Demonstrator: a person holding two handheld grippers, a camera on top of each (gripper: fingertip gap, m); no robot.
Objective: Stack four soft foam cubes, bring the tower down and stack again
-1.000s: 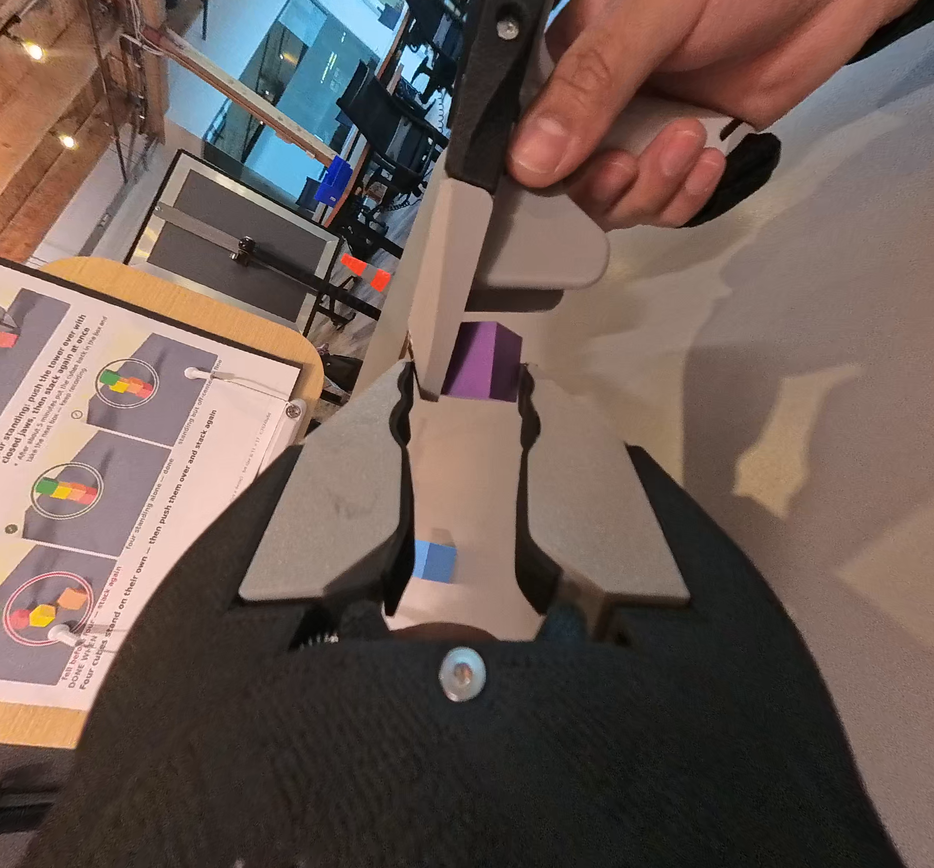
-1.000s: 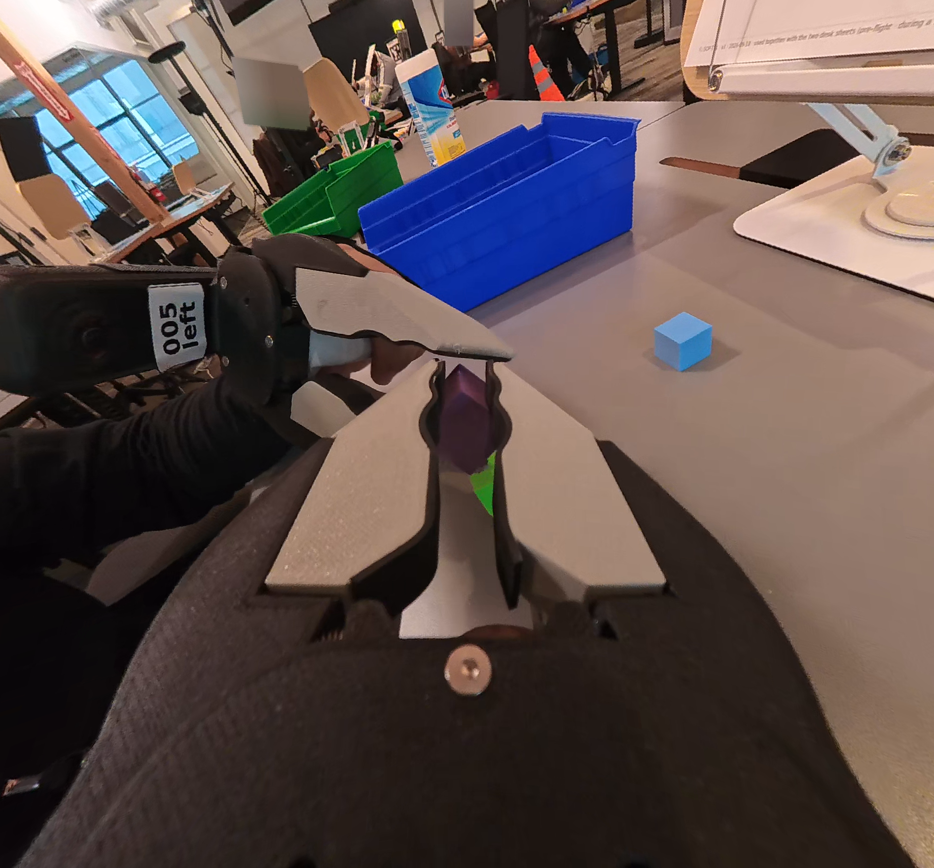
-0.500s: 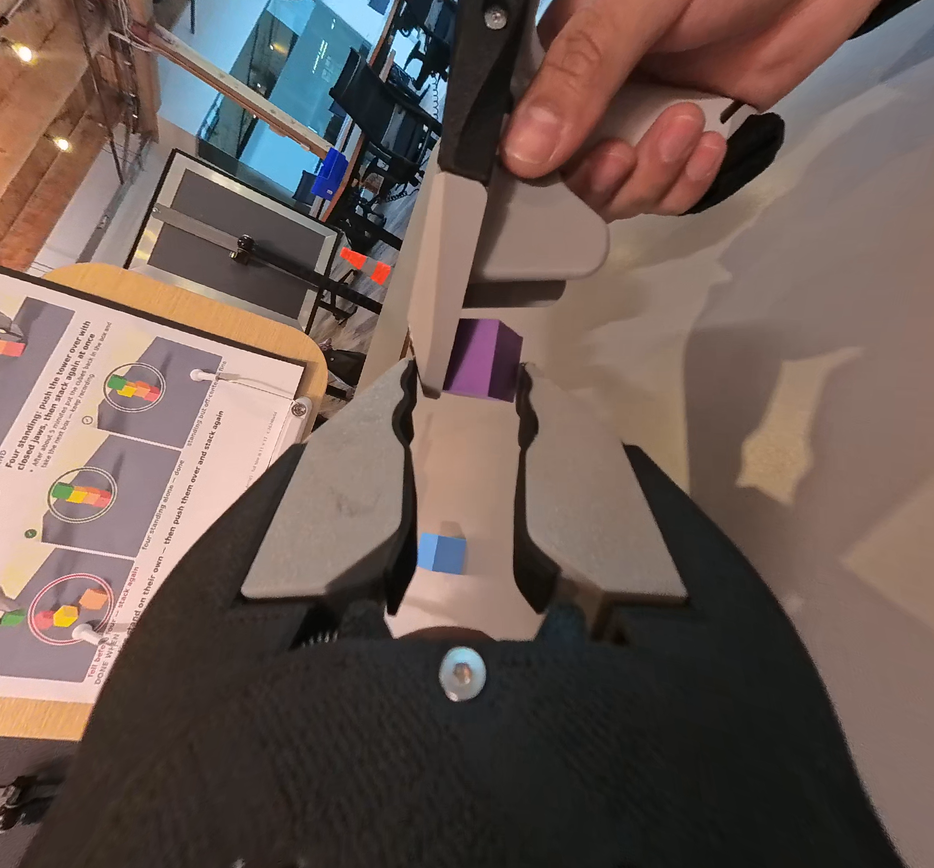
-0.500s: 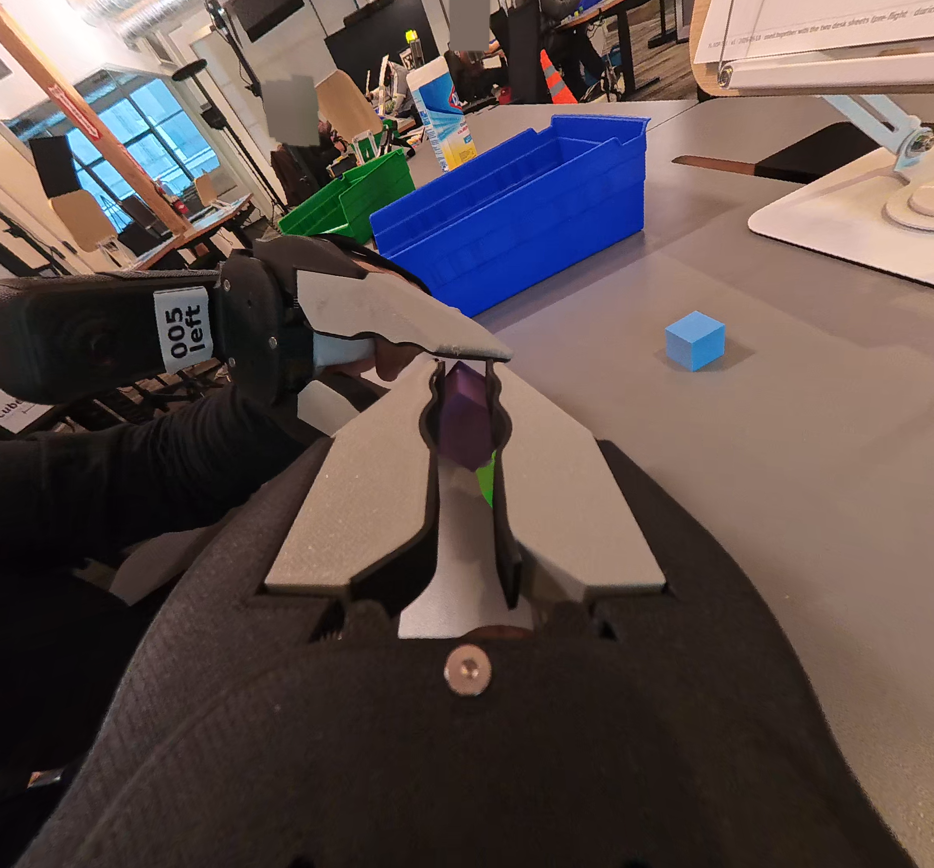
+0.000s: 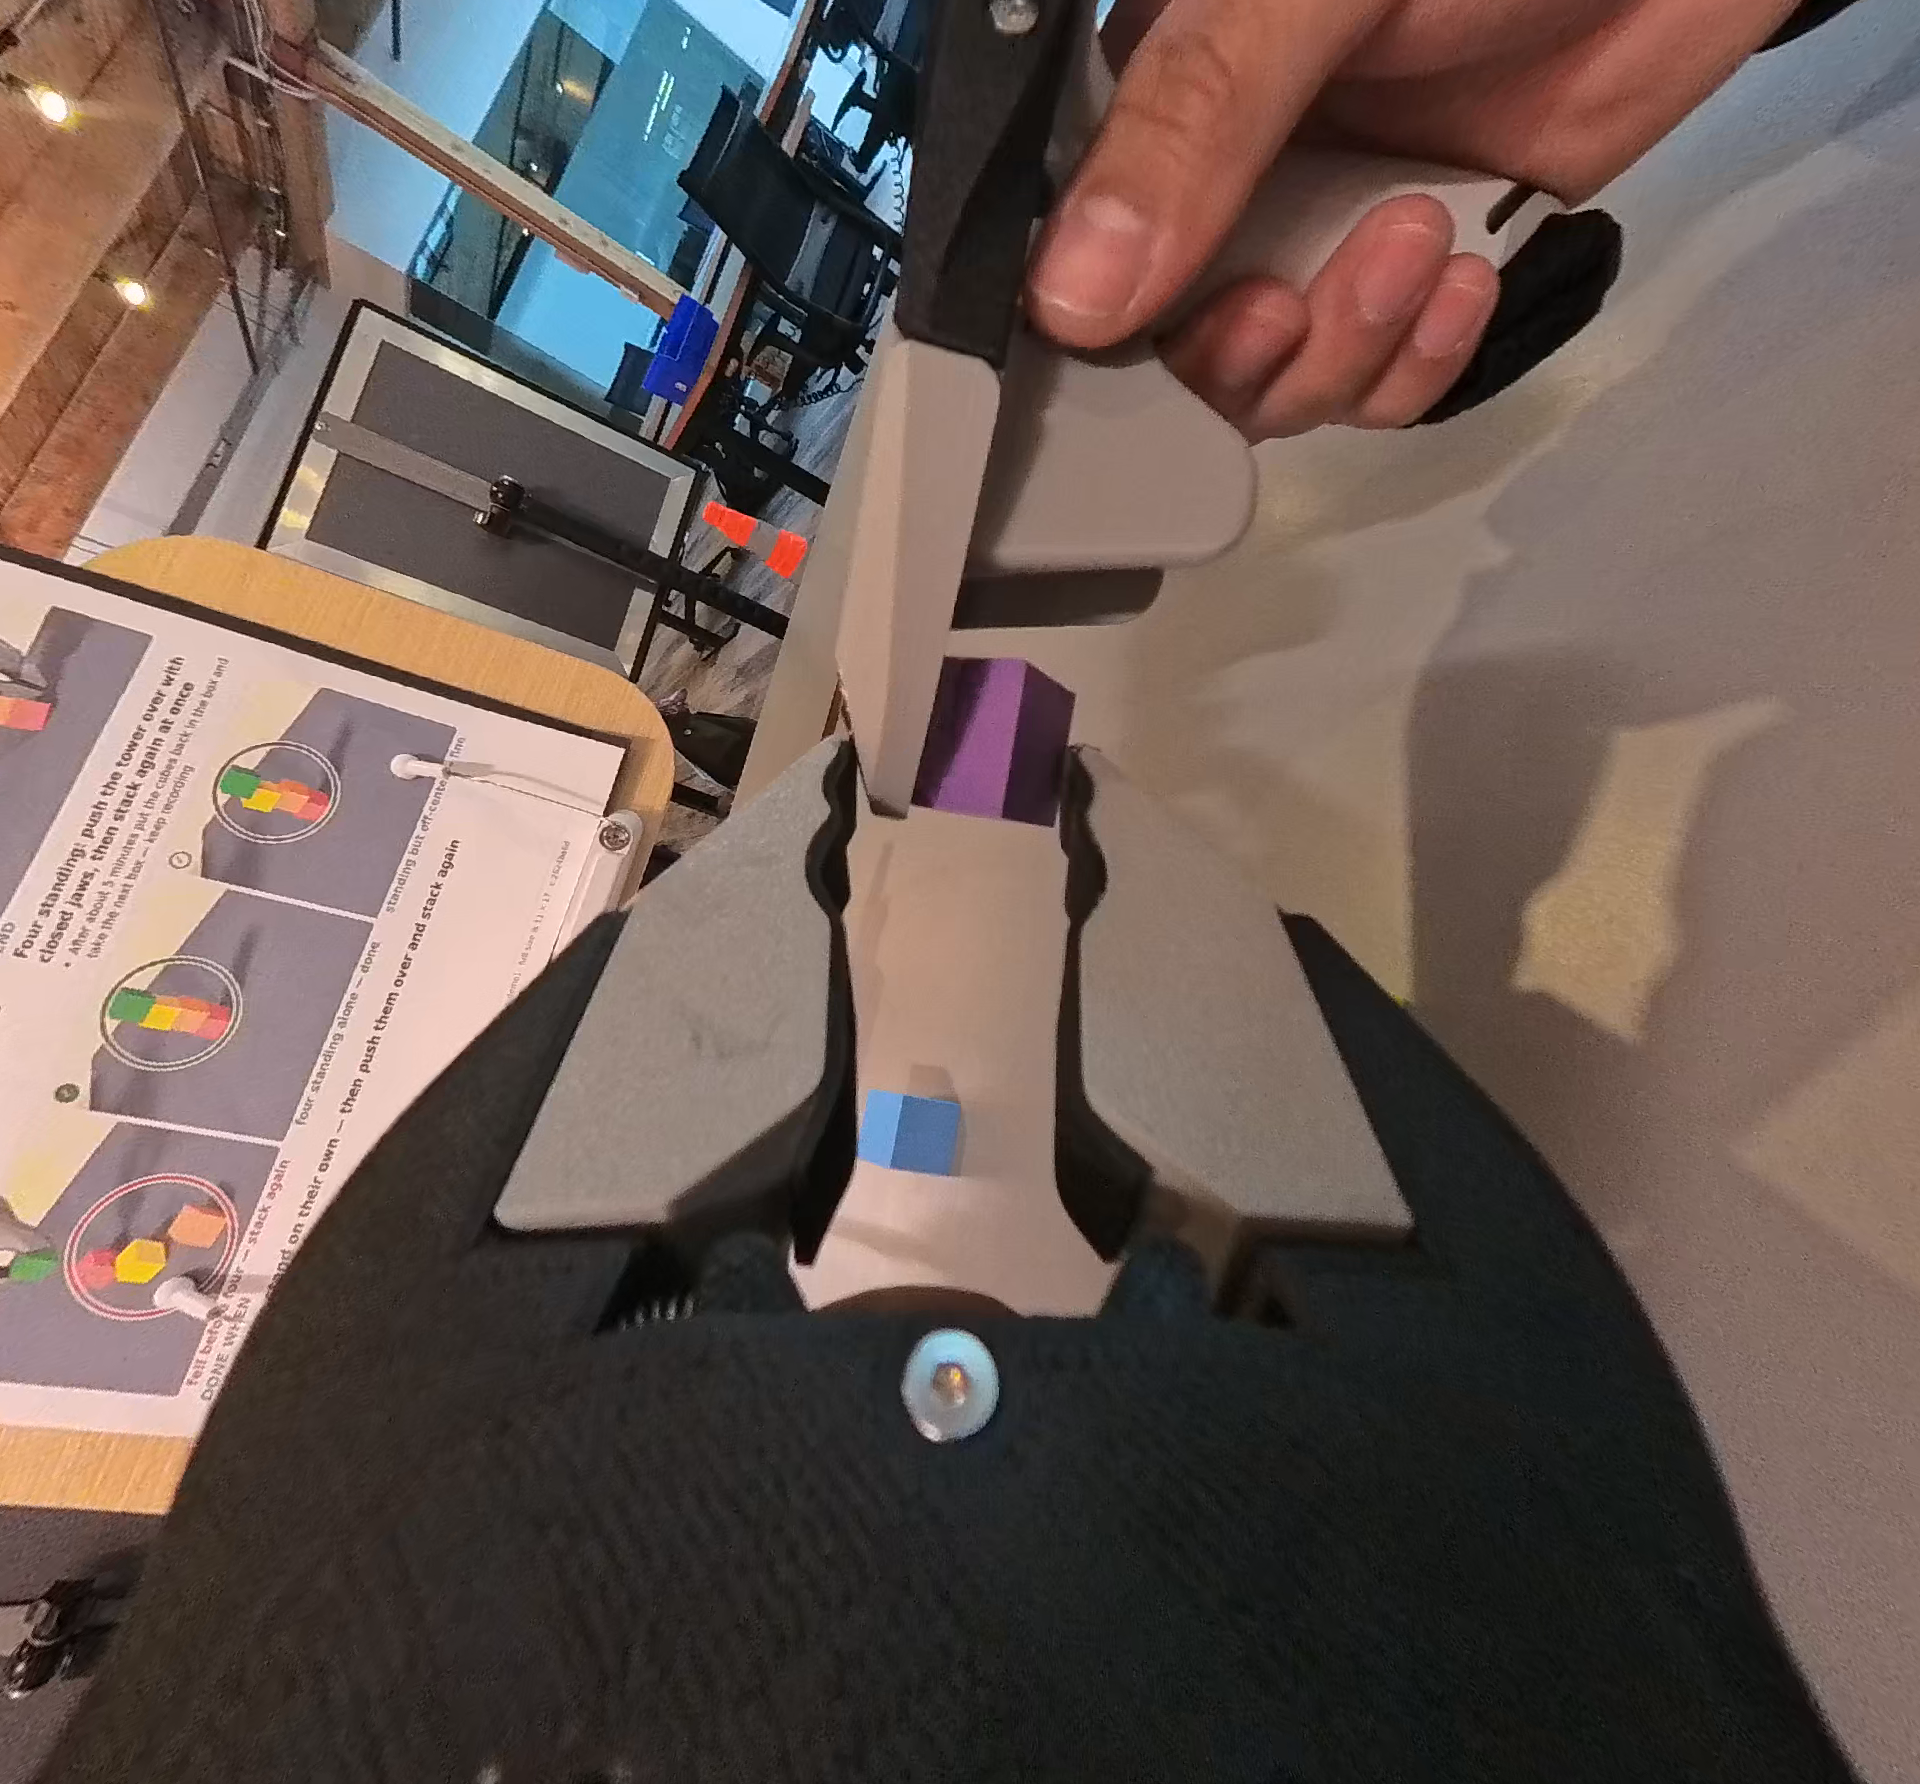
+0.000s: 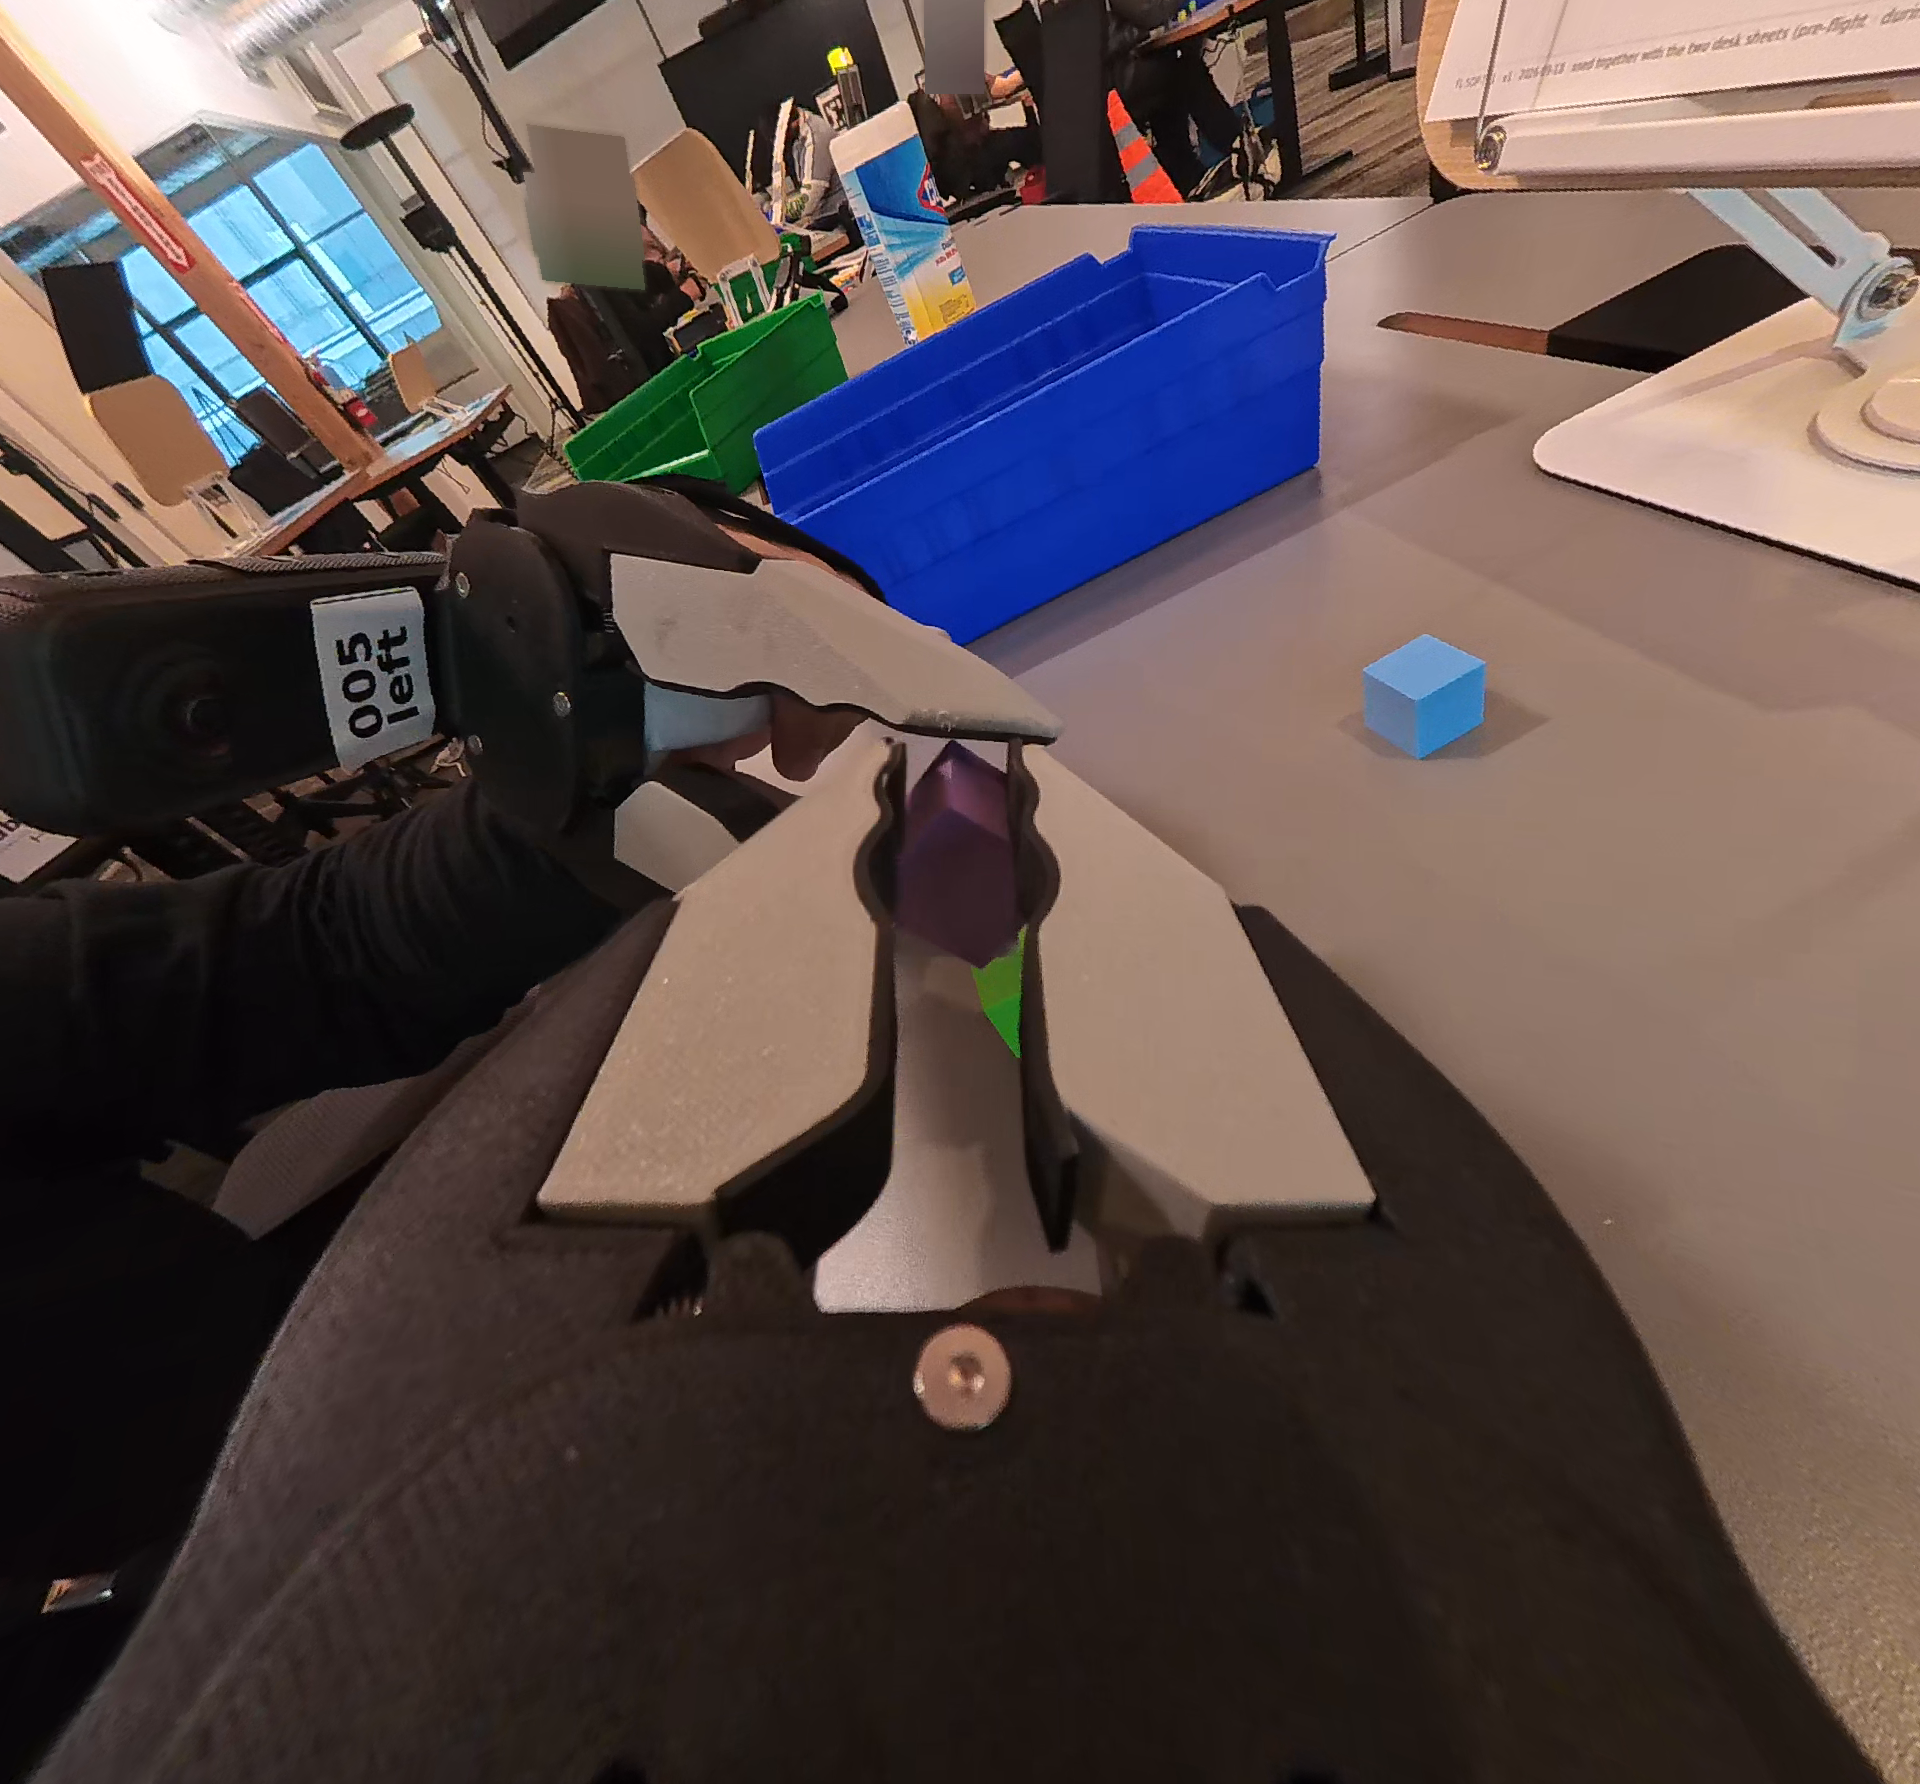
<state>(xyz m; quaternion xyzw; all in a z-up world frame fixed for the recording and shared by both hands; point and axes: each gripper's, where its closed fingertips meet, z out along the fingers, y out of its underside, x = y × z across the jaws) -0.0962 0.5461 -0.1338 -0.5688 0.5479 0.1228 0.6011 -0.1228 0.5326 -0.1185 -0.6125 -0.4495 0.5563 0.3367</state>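
Now – right gripper (image 6: 956,768) jaws pinch purple cube (image 6: 951,867) | left gripper (image 5: 961,768) jaws parted, level, straddling it

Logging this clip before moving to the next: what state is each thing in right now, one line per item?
Right gripper: shut on the purple cube.
Purple cube: gripped, tilted, above a green cube.
Green cube: mostly hidden below the purple one.
Left gripper: open, fingers beside the purple cube.
Light blue cube: alone on the table, unstacked.
Blue bin: upright, open-topped.
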